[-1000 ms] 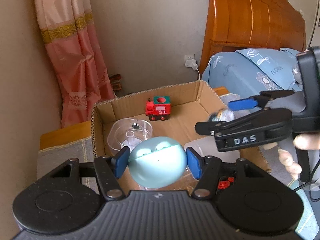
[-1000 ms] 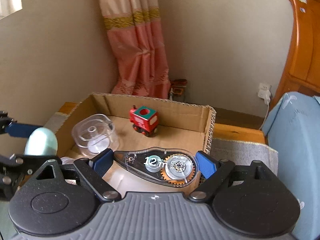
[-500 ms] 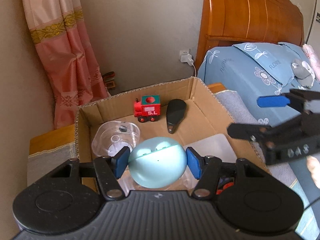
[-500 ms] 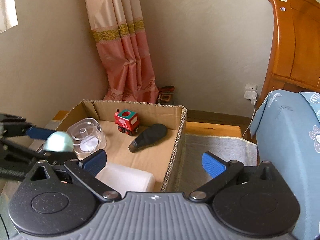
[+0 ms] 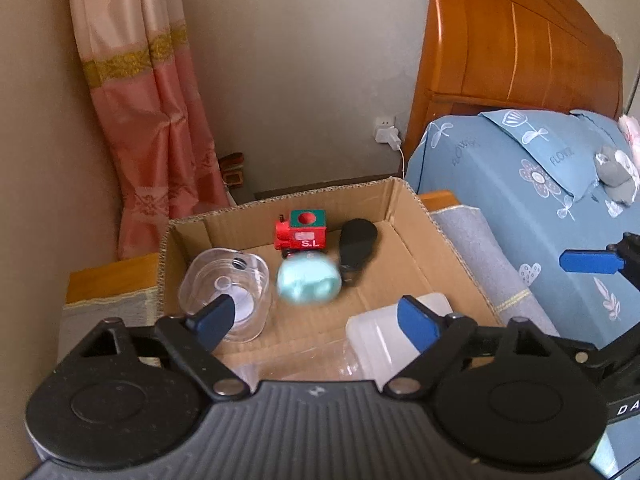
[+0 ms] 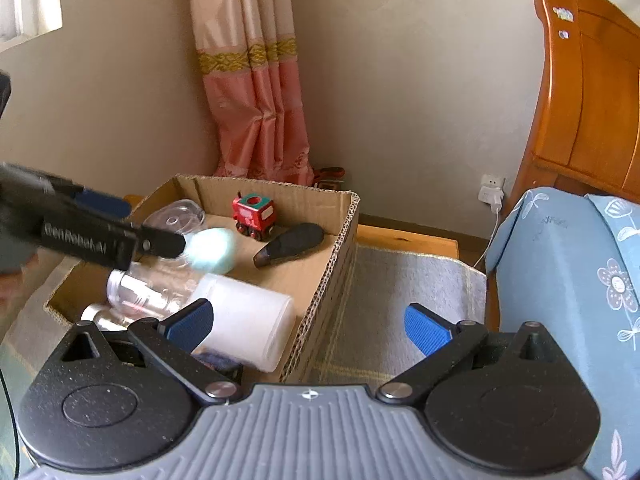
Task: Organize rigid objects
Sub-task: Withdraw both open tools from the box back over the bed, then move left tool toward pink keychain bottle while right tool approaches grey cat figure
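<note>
Both grippers, left (image 5: 316, 322) and right (image 6: 310, 326), stand wide apart with nothing between their pads. The blurred pale-teal egg-shaped case (image 5: 309, 282) is inside the brown cardboard box (image 5: 412, 216), beside the red wooden toy train (image 5: 301, 234).

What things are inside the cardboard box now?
Inside the cardboard box: red toy train, black case, clear round container, blurred mint egg, white tub, clear bottle. The near corner is hidden.

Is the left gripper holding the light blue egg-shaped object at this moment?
No, the left gripper is open and the blurred light blue egg-shaped object is beyond its fingertips, over the cardboard box.
</note>
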Motion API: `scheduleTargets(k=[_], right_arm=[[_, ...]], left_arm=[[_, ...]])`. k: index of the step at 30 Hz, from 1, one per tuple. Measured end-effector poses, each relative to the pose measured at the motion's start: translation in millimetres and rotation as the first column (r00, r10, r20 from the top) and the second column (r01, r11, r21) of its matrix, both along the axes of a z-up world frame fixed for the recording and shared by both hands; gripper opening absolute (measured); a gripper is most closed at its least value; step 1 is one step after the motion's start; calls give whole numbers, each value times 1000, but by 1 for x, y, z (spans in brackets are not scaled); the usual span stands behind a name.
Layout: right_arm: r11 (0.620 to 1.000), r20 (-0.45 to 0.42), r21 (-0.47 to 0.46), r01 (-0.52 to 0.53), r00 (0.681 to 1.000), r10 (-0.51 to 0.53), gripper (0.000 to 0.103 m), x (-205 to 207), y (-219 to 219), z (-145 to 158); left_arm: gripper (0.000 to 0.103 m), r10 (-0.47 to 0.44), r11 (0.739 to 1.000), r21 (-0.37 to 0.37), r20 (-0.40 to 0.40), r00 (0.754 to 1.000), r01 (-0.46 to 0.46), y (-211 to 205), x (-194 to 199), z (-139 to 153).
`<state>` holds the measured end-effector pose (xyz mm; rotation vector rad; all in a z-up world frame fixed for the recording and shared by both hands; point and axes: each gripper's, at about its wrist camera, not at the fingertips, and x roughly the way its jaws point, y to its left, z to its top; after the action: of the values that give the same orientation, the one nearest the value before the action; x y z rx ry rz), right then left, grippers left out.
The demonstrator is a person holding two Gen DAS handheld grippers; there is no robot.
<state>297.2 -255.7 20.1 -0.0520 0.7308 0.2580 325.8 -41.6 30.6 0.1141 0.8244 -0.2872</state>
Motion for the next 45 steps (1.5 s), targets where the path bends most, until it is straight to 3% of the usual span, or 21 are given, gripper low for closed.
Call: scheduleTargets(k=[7,11,15,22,27,38,45], right_arm=[[999,19,-9,-39,999,39,103,-32,12,10],[998,31,-31,-52,998,53,103,-53,23,18],[996,46,-40,-74,996,75,103,-73,31,18],[995,67,-23,-92,993,94,103,-109,48,2],[996,60,0,-86,994,86,103,-125,63,-17],[998,74,66,-12,997,7,103,-130,94,-41],[989,38,141,33,999,-39,103,-129,108,-61]], left_arm=[[89,5,998,59,23,1000,-6,6,-31,19],[98,8,997,79,44,999,-12,16,-59,26],[98,0,994,112,47,999,-5,28,-90,24],[101,5,989,149,45,999,-12,50,-150,0],[101,29,992,123,62,998,-37,59,-176,-19],[101,163,979,95,151,975,-178,72,-193,-57],[101,196,979,47,86,977,-200,82,-187,-80]])
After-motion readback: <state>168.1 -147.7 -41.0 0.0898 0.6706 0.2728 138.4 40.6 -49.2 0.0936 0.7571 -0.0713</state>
